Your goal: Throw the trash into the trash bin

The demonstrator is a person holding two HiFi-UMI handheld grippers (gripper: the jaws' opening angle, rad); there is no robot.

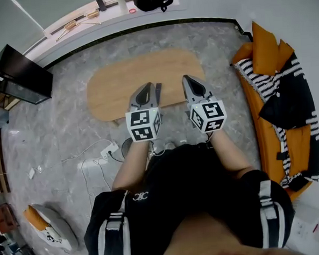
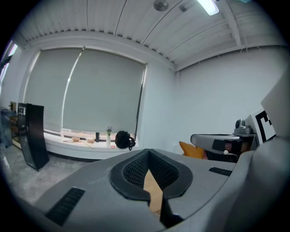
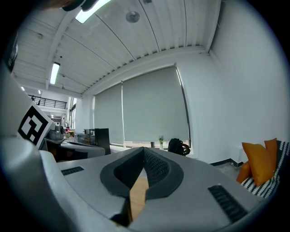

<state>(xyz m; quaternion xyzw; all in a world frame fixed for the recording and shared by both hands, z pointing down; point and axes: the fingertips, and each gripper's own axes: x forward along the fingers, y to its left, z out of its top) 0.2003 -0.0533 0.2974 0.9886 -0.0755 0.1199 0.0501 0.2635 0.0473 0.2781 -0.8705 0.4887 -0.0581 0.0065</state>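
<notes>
Entry: left gripper (image 1: 149,90) and right gripper (image 1: 191,82), held side by side at 12 o'clock, noses over the near edge of the oval wooden table (image 1: 119,86). Both sets of jaws are closed pad to pad with nothing between them; only table wood shows through the slot beneath. No trash is identifiable in any view, and the table top is bare. No trash bin is identified either: a tall black box (image 1: 20,74) at 10 o'clock may be one, cannot tell. Hazards, as judged: closed jaws would push a piece of trash away unless opened first; the power strip and cables (image 1: 107,151) on the floor at 8 o'clock could snag a foot; the wrong receptacle could be chosen. Writing: marker squares on each gripper, no letters; a small white emblem (image 1: 139,195) on the person's black top, not legible.
</notes>
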